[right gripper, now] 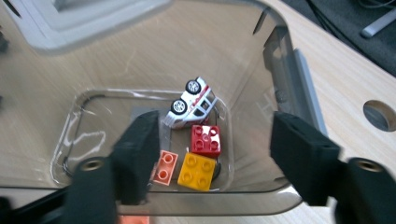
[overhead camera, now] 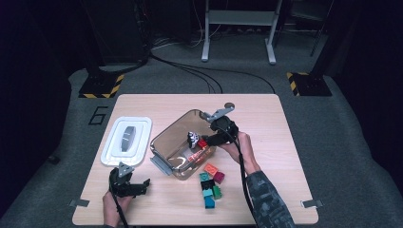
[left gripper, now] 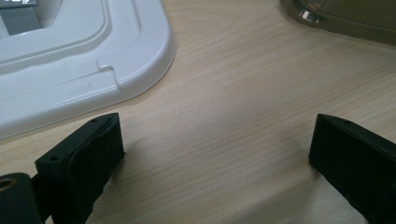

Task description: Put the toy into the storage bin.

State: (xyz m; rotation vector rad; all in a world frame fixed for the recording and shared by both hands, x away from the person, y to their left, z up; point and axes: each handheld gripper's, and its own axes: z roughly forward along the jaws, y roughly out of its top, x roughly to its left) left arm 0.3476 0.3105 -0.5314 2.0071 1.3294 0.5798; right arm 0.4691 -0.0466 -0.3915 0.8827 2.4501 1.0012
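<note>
Wooden table (overhead camera: 266, 118); clear box (overhead camera: 166, 137) partly hides gripper (overhead camera: 205, 141).

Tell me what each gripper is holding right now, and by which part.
Nothing is held. The right gripper hangs open over the clear box, the red brick lying loose below. The left gripper is open over the table.
</note>
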